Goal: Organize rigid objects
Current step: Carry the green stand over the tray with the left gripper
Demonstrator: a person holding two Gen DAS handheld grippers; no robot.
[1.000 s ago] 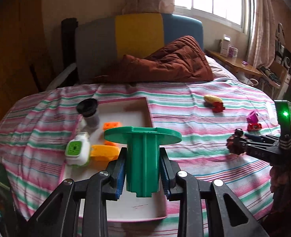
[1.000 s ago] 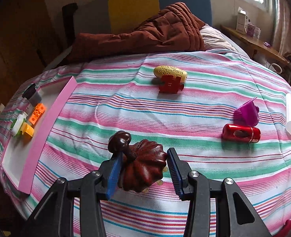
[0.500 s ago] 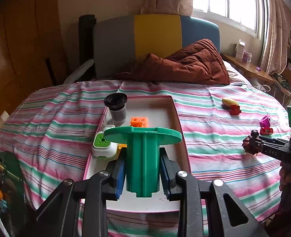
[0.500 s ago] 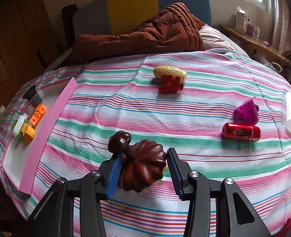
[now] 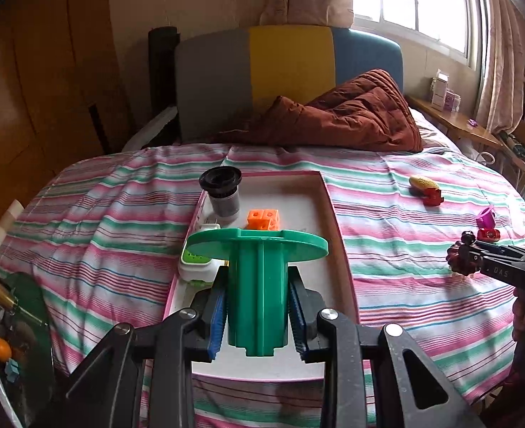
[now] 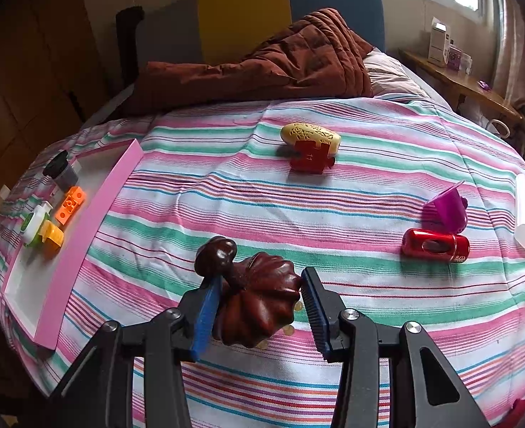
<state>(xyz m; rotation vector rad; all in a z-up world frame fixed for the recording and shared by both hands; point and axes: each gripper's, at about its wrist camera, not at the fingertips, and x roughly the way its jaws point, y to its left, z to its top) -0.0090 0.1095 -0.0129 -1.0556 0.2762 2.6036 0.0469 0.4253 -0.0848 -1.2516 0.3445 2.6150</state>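
My left gripper (image 5: 257, 273) is shut on a green plastic piece (image 5: 258, 246), a ribbed stem with a flat disc on top, held upright above the near end of the pink-rimmed white tray (image 5: 305, 196). In the tray stand a black-capped grey cylinder (image 5: 223, 192), an orange block (image 5: 263, 219) and a white-and-green item (image 5: 196, 265). My right gripper (image 6: 261, 278) is shut on a dark brown wooden pumpkin (image 6: 262, 303) with a knobbed stem, just above the striped bedsheet. The left wrist view shows it at the right edge (image 5: 458, 260).
Loose on the sheet lie a yellow oval (image 6: 310, 134), a red puzzle piece (image 6: 310, 158), a purple scoop (image 6: 446, 208), a red can (image 6: 435, 246) and a white tube (image 6: 524, 210). A brown quilt (image 5: 333, 121) is heaped at the headboard. Clutter sits beside the bed's left edge (image 5: 9, 321).
My left gripper has drawn back and sideways with the green piece, so the whole tray now shows beyond it. The right gripper and pumpkin have stayed put.
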